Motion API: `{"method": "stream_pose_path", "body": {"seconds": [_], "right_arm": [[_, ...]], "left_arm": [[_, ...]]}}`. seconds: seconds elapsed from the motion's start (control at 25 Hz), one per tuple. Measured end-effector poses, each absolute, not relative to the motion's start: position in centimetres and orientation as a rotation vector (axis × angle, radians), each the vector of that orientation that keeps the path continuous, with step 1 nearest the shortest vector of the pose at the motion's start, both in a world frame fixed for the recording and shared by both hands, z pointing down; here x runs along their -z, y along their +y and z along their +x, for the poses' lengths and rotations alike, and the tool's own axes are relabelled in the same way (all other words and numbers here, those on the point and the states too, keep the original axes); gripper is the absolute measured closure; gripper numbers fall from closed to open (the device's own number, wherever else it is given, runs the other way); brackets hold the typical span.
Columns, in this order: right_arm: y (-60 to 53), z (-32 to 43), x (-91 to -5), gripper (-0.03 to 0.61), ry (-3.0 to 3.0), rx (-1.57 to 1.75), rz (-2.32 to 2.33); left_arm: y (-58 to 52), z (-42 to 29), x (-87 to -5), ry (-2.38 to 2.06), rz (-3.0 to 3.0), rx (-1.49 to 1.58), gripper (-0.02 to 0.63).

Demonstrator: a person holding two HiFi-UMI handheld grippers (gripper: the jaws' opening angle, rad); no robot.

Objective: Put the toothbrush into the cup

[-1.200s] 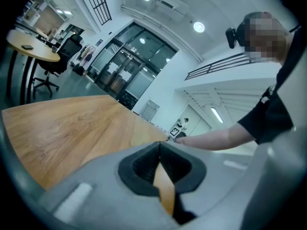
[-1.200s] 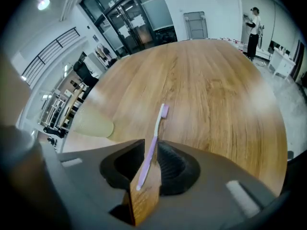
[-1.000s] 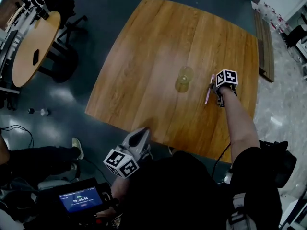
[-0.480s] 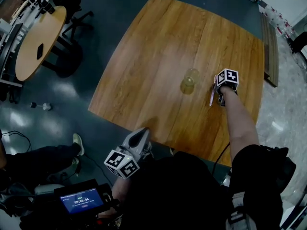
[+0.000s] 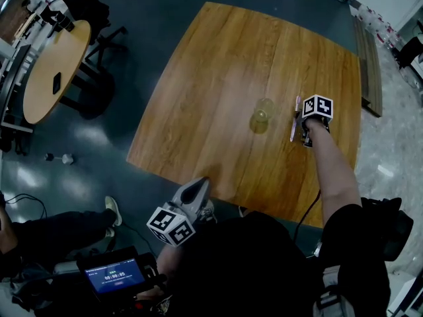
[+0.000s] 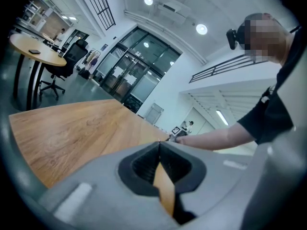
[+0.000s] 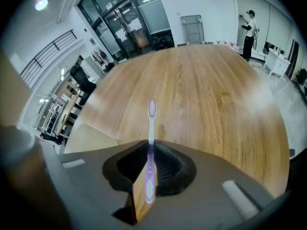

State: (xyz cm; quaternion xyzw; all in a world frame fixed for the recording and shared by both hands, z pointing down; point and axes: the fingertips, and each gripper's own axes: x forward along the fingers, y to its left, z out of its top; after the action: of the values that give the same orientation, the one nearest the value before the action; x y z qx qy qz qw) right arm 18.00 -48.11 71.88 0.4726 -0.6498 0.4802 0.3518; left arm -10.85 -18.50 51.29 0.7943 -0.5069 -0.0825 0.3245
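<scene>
Barely shifted: slim purple plastic toothbrush [image 7: 151,123] in right gripper [image 7: 148,146]

In the head view the cup [image 5: 262,115] is a faint see-through blur. The toothbrush [image 5: 295,119] there is too thin to show bristles, and the person's arm [image 5: 334,177] covers part of the table's [image 5: 218,78] near edge.

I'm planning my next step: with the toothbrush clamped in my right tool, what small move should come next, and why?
Probably carry the right tool leftward until it is above the translucent yellowish cup: the purple plastic toothbrush is clamped in its jaws, but it is off to the cup's right.
</scene>
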Motion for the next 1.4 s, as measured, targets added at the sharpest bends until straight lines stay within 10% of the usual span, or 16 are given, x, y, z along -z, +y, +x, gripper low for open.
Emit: {"method": "stream_pose_path", "body": {"seconds": [0.44, 1.4], "right_arm": [[-51.5, 8.4, -52.6, 0.535, -2.655, -0.935, 1.424], [-47.4, 3.1, -65.9, 0.531, -2.34, -0.649, 1.229]], "left_arm": [[-18.6, -10.2, -51.2, -1.268, 2.157, 0.221, 0.609], [-15.9, -13.9, -53.6, -1.37, 2.078, 0.217, 0.611]]}}
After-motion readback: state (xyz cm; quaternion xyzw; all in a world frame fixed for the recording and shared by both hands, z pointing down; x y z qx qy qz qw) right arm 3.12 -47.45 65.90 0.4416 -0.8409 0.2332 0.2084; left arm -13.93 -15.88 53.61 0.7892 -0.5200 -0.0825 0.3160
